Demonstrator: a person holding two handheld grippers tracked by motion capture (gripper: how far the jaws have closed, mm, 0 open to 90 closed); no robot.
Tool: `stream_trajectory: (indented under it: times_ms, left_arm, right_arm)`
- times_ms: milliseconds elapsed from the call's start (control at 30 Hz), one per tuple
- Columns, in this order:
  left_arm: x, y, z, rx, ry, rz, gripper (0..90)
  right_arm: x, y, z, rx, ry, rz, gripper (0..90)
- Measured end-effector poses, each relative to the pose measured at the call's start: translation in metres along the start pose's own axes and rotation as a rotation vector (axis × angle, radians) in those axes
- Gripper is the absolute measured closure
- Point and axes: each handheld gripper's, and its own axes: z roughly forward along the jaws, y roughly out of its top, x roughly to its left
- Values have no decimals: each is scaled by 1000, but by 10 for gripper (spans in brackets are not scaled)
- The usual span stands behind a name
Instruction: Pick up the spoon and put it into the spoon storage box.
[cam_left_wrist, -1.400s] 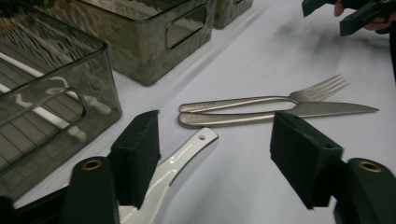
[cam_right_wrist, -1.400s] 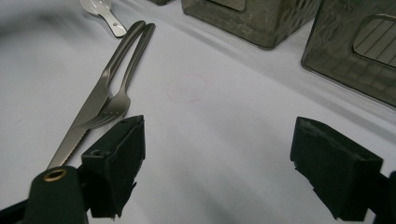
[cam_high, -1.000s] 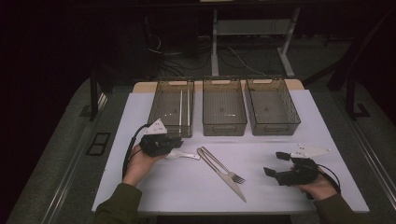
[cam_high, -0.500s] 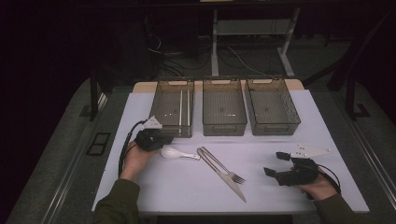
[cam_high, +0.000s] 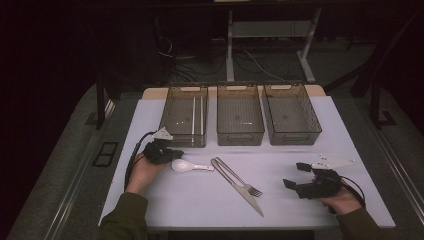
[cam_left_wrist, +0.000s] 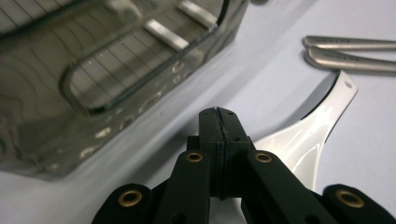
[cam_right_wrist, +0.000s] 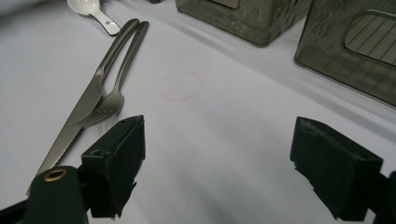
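A white spoon (cam_high: 187, 166) lies on the pale table, its bowl to the left. My left gripper (cam_high: 167, 152) rests just left of that bowl, jaws pressed together with nothing between them. In the left gripper view the shut tips (cam_left_wrist: 218, 123) hover over the table, with the spoon (cam_left_wrist: 299, 144) directly beyond them on the right. A knife (cam_high: 244, 192) and a fork (cam_high: 239, 179) lie side by side at mid table. My right gripper (cam_high: 296, 175) sits near the front right, jaws wide apart and empty (cam_right_wrist: 217, 168).
Three smoky plastic bins stand in a row at the back: left bin (cam_high: 181, 141) holding two pale sticks (cam_high: 194, 115), middle bin (cam_high: 240, 138), right bin (cam_high: 296, 138). The table's front edge runs close to both hands.
My left gripper has slid a little to the left, and the spoon's bowl now shows clear of it. The right gripper has stayed put.
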Motion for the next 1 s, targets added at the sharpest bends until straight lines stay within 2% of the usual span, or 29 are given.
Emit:
stream_trajectory:
  times_ms: [300,467,700,833,1000]
  left_arm:
    - [-6,-9,-8,13,-24,-22,889]
    - [-9,-14,-11,19,-38,-19,889]
    - [-11,-13,-12,22,-26,-19,887]
    - [-7,-12,-14,6,-1,-22,847]
    - [-5,-10,-20,-54,2,-44,779]
  right_arm:
    - [0,0,-1,-1,-2,-1,179]
    - [-1,0,-1,-4,-6,-2,179]
    - [-1,0,-1,-5,-5,-1,179]
    - [-1,0,-1,-5,-5,-3,179]
    - [0,0,-1,0,-3,-3,179]
